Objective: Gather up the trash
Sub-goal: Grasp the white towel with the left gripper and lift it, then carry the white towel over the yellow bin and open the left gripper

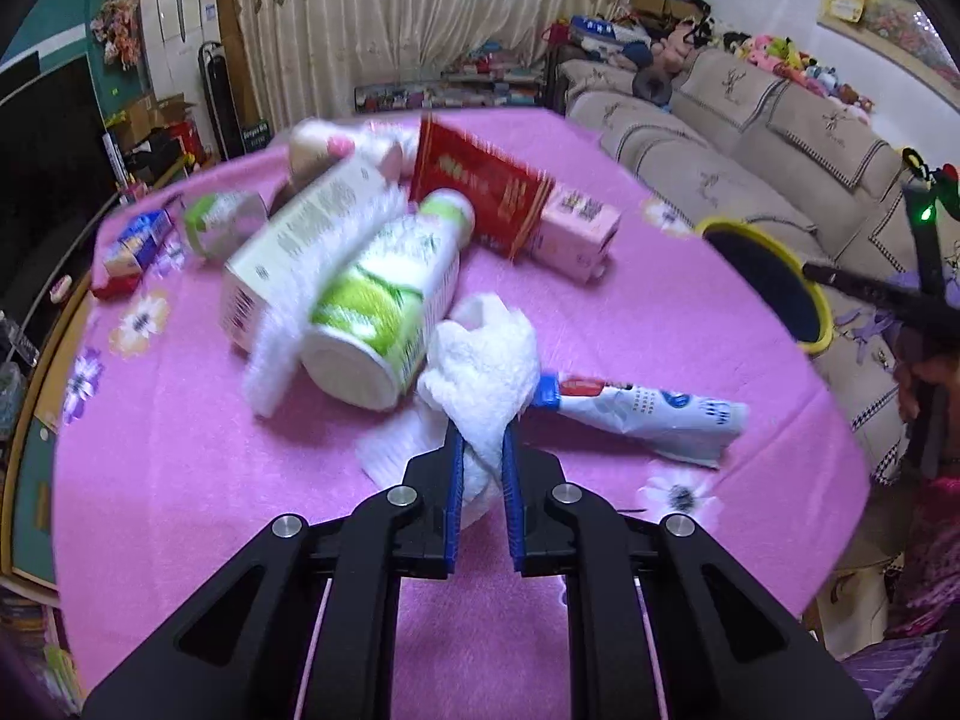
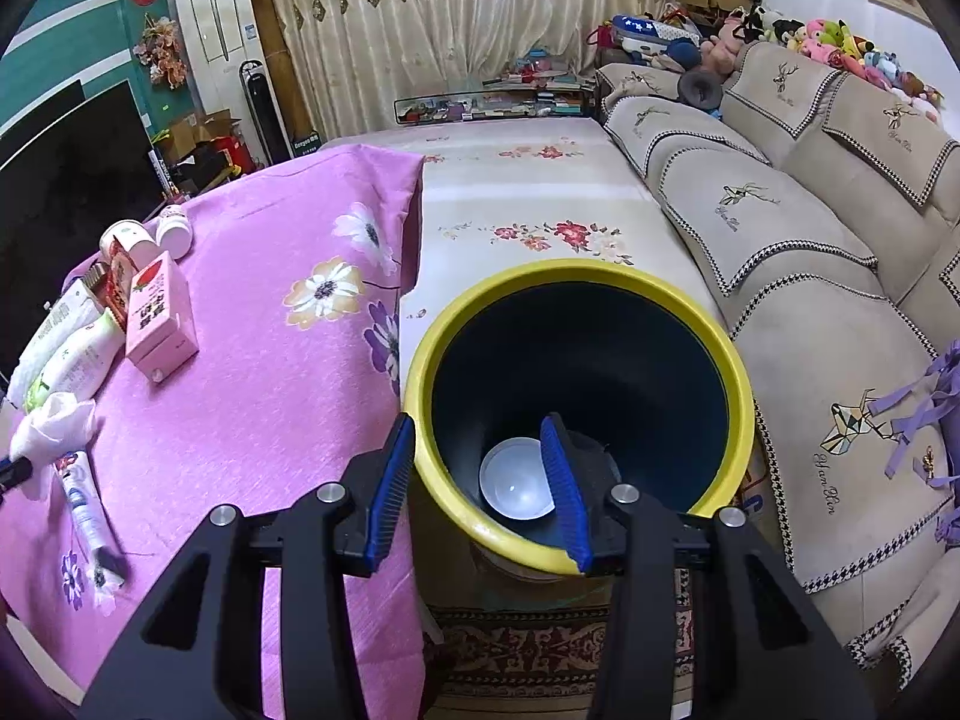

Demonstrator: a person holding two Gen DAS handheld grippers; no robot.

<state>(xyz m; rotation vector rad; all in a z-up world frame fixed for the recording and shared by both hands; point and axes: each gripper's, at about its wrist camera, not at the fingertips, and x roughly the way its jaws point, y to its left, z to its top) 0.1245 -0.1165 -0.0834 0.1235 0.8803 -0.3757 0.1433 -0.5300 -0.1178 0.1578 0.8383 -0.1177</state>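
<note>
Left gripper (image 1: 480,450) pinched tight on crumpled white tissue (image 1: 483,369), bottle (image 1: 384,306) just beyond; right gripper (image 2: 480,483) half-open, straddling yellow bin rim (image 2: 438,474).

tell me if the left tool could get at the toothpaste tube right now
Probably not yet: the left tool is shut on a crumpled tissue. The toothpaste tube lies uncovered on the pink cloth just beside it.

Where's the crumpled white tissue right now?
The crumpled white tissue is pinched in the left gripper, low in the left wrist view, between the green-and-white bottle and the toothpaste tube on the pink cloth.
</note>
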